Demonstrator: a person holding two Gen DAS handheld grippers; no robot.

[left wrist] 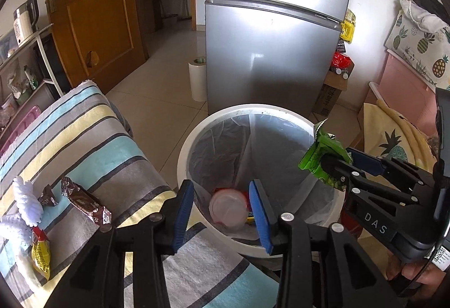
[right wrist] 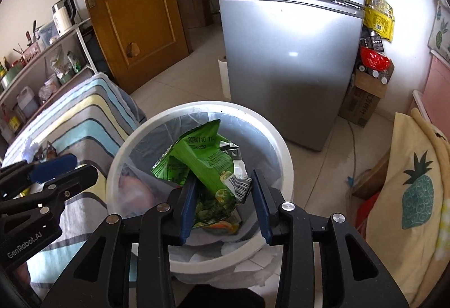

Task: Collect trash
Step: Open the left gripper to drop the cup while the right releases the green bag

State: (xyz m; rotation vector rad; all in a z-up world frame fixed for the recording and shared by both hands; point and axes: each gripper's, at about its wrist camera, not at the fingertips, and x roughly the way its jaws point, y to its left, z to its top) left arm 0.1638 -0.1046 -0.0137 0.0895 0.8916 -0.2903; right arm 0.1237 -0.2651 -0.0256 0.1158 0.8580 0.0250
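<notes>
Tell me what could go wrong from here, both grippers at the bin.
1. The green wrapper sits between the right gripper pads, which look parted; it could catch on a pad or drift past the bin rim.
2. Brown wrappers and a yellow packet on the striped cloth could be missed.

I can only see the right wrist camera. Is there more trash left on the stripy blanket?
Observer: Yes. The left wrist view shows a long brown wrapper lying on the striped blanket.
Operator: Anything else there?
Observer: A yellow-and-red packet near the blanket's edge, beside a fluffy white thing.
Operator: Is the left gripper carrying something?
Observer: No. The left gripper has open, empty jaws above the bin.
</notes>
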